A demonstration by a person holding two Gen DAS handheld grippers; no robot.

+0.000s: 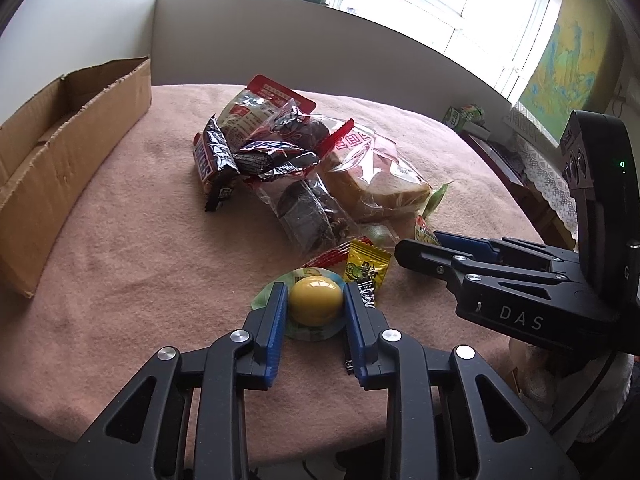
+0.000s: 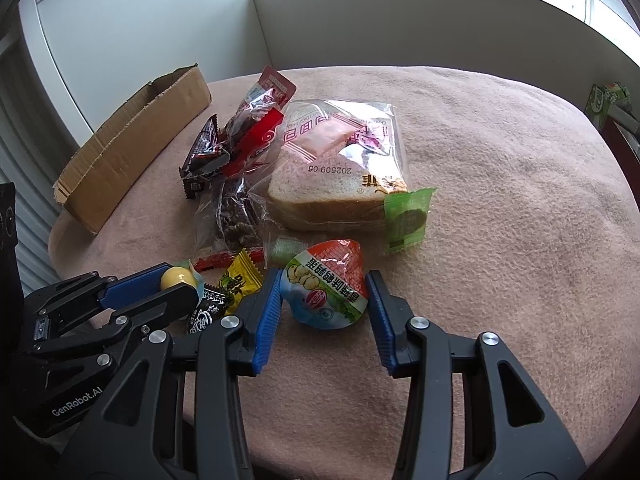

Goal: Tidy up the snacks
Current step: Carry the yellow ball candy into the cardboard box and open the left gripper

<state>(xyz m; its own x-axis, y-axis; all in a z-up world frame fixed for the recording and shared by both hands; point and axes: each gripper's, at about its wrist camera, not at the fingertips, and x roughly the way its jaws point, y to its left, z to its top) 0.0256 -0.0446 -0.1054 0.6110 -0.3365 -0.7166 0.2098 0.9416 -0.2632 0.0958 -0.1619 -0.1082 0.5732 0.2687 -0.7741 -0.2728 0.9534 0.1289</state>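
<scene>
My left gripper (image 1: 316, 294) is shut on a yellow egg-shaped snack in a sealed clear packet (image 1: 316, 301), which rests on the pink cloth. The right wrist view shows the same grip at the lower left, the yellow snack (image 2: 178, 277) between the blue pads. My right gripper (image 2: 324, 282) is shut on a sealed cup with a red, green and blue printed lid (image 2: 325, 286), both pads against its sides. In the left wrist view the right gripper (image 1: 416, 246) reaches in from the right. An open cardboard box (image 1: 72, 140) (image 2: 132, 152) lies at the left.
A pile of snacks fills the middle of the pink cloth (image 1: 140, 260): bagged bread slices (image 2: 336, 184), a dark chocolate bar (image 1: 208, 160), dark cake packets (image 1: 308, 208), a yellow candy (image 2: 240, 276), a green packet (image 2: 406, 216). A white wall stands behind.
</scene>
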